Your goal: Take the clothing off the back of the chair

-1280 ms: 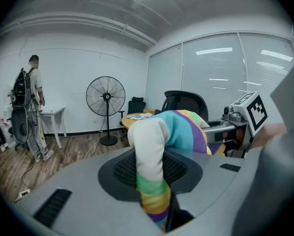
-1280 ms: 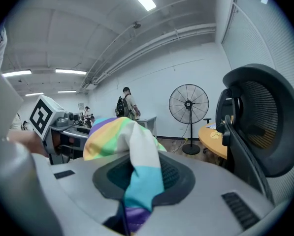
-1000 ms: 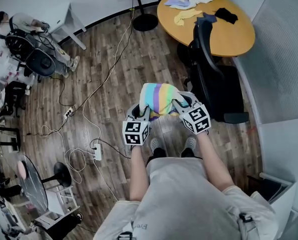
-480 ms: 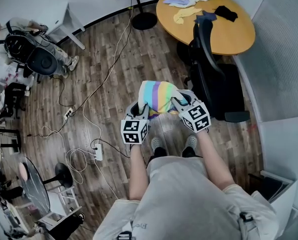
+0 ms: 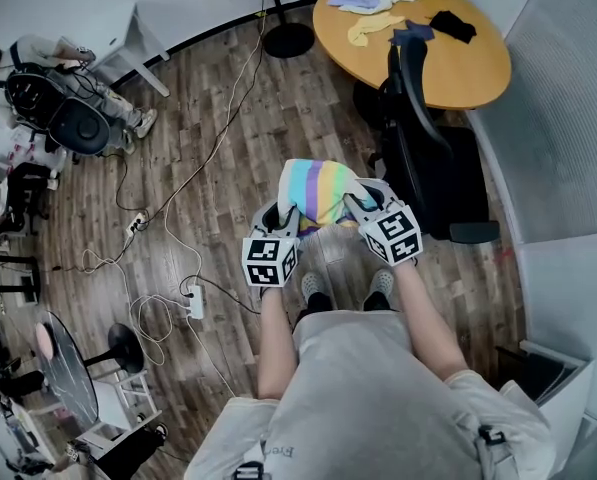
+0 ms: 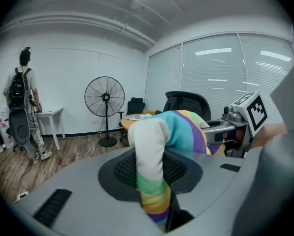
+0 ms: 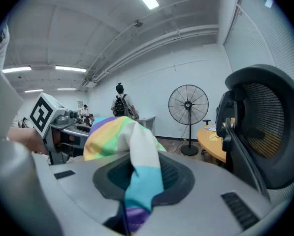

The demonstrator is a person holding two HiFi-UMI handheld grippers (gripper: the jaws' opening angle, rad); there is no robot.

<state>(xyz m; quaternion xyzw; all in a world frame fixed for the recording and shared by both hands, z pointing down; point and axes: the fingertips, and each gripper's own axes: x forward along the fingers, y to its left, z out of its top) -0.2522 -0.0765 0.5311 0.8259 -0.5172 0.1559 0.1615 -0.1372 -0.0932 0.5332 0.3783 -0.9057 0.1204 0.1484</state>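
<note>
A rainbow-striped garment [image 5: 318,194] hangs in the air in front of the person, stretched between both grippers. My left gripper [image 5: 283,216] is shut on one end of the garment [image 6: 154,191], the cloth pinched between its jaws. At the other end my right gripper [image 5: 360,206] holds the garment [image 7: 137,181] the same way. The black mesh office chair [image 5: 423,158] stands just to the right, its back [image 7: 267,132] bare and close beside the right gripper.
A round wooden table [image 5: 458,58] behind the chair carries several small cloths [image 5: 378,3]. A standing fan [image 5: 268,8] is at the back. Cables and a power strip [image 5: 193,303] lie on the wood floor at left. A person [image 5: 48,53] stands at far left by a white table [image 5: 128,33].
</note>
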